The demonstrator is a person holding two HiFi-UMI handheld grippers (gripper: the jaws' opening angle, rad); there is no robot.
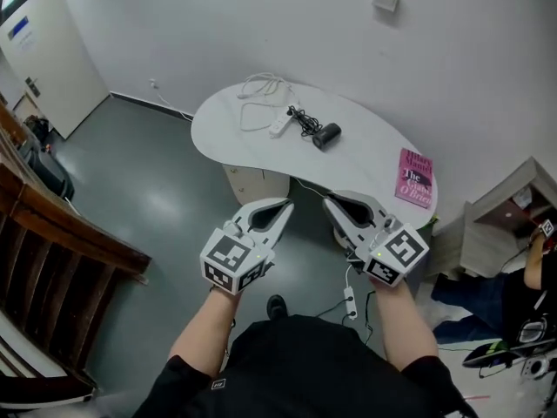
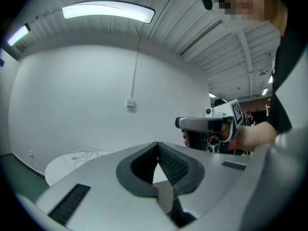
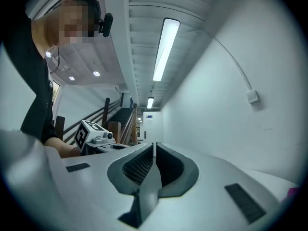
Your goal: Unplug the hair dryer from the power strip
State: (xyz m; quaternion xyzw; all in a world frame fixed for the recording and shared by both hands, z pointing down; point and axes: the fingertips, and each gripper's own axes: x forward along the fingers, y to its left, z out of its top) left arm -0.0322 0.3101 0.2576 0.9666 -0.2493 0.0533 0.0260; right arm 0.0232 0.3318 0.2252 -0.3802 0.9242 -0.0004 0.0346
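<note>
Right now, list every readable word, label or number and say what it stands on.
"The" and "O'Brien": pink book on the table; its other lines are too blurred.
Blue label on the door: too small to read.

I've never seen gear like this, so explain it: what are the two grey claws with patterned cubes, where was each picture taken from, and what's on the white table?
No robot: a person holds a clamp in each hand, the left gripper and the right gripper; the cubes are part of them. One picture comes from a camera on the person's head, looking down. The other two come from cameras riding on each gripper, looking along its jaws. Both pairs of jaws are closed on nothing. The table carries a white power strip, a black hair dryer beside it, a white cable and a pink book.
</note>
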